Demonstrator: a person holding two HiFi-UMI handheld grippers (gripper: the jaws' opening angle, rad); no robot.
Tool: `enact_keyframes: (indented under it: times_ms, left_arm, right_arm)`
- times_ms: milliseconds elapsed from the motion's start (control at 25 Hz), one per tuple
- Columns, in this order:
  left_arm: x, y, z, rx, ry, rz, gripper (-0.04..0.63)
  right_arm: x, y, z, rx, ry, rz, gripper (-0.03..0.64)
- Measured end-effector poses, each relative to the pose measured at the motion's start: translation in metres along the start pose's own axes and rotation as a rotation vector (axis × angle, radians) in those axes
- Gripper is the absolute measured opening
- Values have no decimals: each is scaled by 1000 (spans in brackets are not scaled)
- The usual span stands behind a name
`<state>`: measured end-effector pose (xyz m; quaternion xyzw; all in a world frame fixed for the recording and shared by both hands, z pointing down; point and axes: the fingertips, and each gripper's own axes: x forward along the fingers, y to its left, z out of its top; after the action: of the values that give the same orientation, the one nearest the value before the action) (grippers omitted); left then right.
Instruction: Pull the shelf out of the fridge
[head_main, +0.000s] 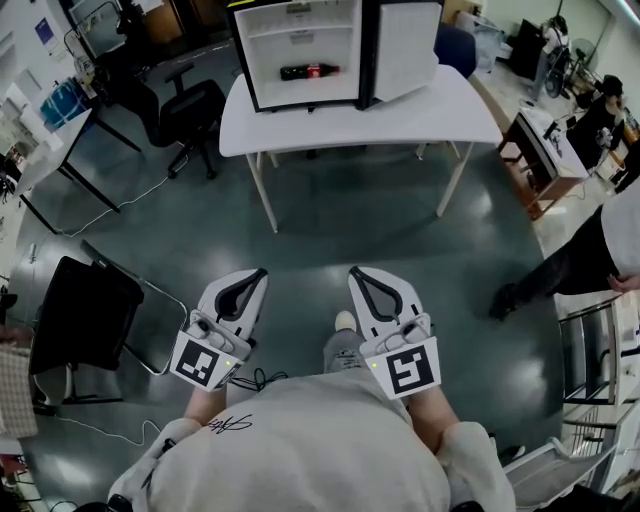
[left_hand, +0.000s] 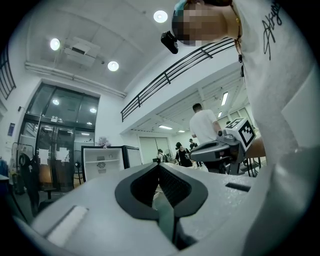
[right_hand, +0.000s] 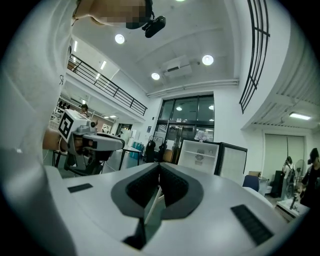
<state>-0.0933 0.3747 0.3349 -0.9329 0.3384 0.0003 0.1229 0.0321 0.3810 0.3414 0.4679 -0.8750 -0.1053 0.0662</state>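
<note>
Tongs: two; the left tongs (head_main: 258, 275) and the right tongs (head_main: 356, 272) are held level side by side, apart. Each is closed with its pads together and grips nothing.
Fridge: one (head_main: 268, 90), on the white table (head_main: 400, 115), well away from both tongs. Its door (head_main: 407, 48) is swung open to the right.
Shelf: one (head_main: 300, 31), white, lying across the upper part inside the fridge.
Bottle: one (head_main: 309, 71), dark, lying on its side below the shelf.
Edges: a strip of bare table runs between the fridge front and the near edge.
Open room: bare floor (head_main: 330, 220) lies between tongs and table. There are two black chairs, one by the table's left end (head_main: 190, 110) and one left of the tongs (head_main: 80, 315).
</note>
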Motion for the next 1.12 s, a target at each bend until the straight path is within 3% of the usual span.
enact_keyframes:
  times_ms: [240, 1120]
  left_arm:
    - [28, 24, -3, 2, -5, 13, 5]
    - [127, 117, -18, 3, 10, 81, 5]
  right_arm:
    - [28, -30, 1, 52, -28, 10, 12]
    - [137, -127, -8, 27, -31, 64, 12]
